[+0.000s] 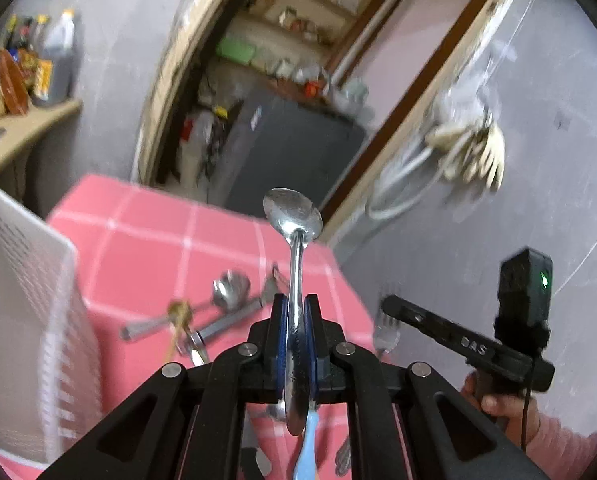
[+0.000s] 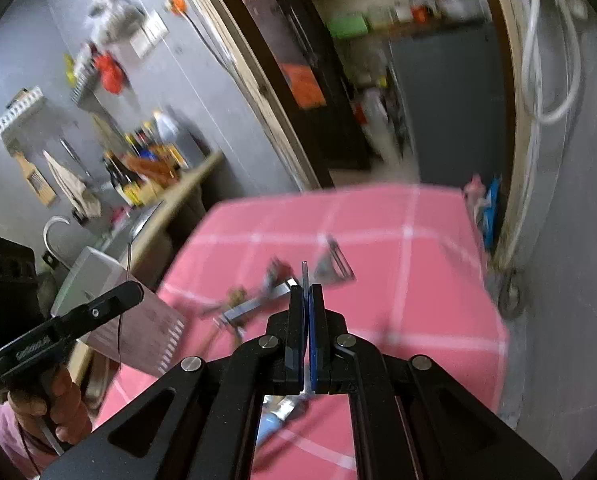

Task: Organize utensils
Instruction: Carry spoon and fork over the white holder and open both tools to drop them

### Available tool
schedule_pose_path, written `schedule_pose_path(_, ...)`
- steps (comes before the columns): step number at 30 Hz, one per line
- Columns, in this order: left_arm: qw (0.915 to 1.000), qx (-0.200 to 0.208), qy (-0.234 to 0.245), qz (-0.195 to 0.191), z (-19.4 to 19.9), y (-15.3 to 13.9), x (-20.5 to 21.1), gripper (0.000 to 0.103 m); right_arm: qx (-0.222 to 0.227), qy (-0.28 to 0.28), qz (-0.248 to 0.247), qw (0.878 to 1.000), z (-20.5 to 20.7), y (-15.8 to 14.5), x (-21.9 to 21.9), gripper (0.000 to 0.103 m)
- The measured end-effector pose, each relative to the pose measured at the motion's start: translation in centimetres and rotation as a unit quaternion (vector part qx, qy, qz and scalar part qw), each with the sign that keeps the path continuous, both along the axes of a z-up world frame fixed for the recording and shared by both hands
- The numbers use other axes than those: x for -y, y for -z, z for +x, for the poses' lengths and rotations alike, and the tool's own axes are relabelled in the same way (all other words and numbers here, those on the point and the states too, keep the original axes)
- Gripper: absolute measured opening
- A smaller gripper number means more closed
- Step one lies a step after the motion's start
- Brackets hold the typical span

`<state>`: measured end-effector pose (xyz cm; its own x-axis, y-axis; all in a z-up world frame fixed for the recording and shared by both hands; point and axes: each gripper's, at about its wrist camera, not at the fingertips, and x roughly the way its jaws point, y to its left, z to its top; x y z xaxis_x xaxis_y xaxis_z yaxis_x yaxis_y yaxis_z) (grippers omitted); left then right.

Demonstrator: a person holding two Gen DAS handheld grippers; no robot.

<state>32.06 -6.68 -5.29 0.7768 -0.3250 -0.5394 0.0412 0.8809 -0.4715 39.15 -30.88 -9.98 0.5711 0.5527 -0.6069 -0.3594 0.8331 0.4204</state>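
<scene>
The left gripper (image 1: 295, 312) is squeezing a metal spoon (image 1: 294, 216) by its handle. The spoon stands up between the blue pads, bowl on top, lifted over the pink checked table (image 1: 158, 228). A white basket (image 1: 26, 280) with little holes stands at the left edge of the table, near the gripper. I think the spoon should go in there. To do it well, keep the squeeze firm, carry the spoon left over the basket rim, and only then let go.

The right gripper (image 2: 306, 296) is almost shut on something thin and flat (image 2: 304, 274). It is seen edge-on, so I cannot tell what it is. More utensils (image 1: 218, 308) lie in a pile on the table, just past the left gripper. A fork (image 1: 386, 336) lies near the table's right edge.
</scene>
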Motion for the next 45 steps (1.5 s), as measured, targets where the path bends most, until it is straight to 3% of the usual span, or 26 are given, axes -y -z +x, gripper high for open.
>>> schedule_pose_path(8,0.9921,0.093,-0.084,0.008,-3.2,-5.5,-7.0,0.008,0.132,0.007,0.034,0.991,-1.6,-7.8,-5.6,0.002)
schedule_pose_path(14,0.9846,0.111,-0.135,-0.011,-4.2,-4.6,-12.6,0.008,0.216,-0.012,0.046,0.975,-3.1,-11.4,-13.2,0.002)
schedule_pose_path(18,0.9812,0.121,-0.149,-0.024,-4.6,-3.6,-13.9,0.008,0.26,-0.03,0.02,0.965,-3.7,-11.8,-18.0,0.002)
schedule_pose_path(23,0.9799,0.128,-0.15,-0.03,-5.8,-1.8,-14.3,0.008,0.27,-0.056,-0.005,0.961,-5.1,-10.8,-20.3,0.002)
schedule_pose_path(30,0.9823,0.14,-0.124,0.007,-7.0,-0.1,-13.1,0.008,0.258,-0.084,-0.007,0.962,-5.9,-9.1,-20.8,0.002)
schedule_pose_path(39,0.9785,0.172,-0.103,0.05,-7.9,0.1,-11.9,0.008,0.237,-0.107,0.001,0.966,-6.0,-7.8,-21.3,0.003)
schedule_pose_path(45,0.9786,0.172,-0.104,0.044,-8.4,0.1,-12.1,0.009,0.226,-0.114,-0.004,0.967,-5.8,-7.4,-21.4,0.003)
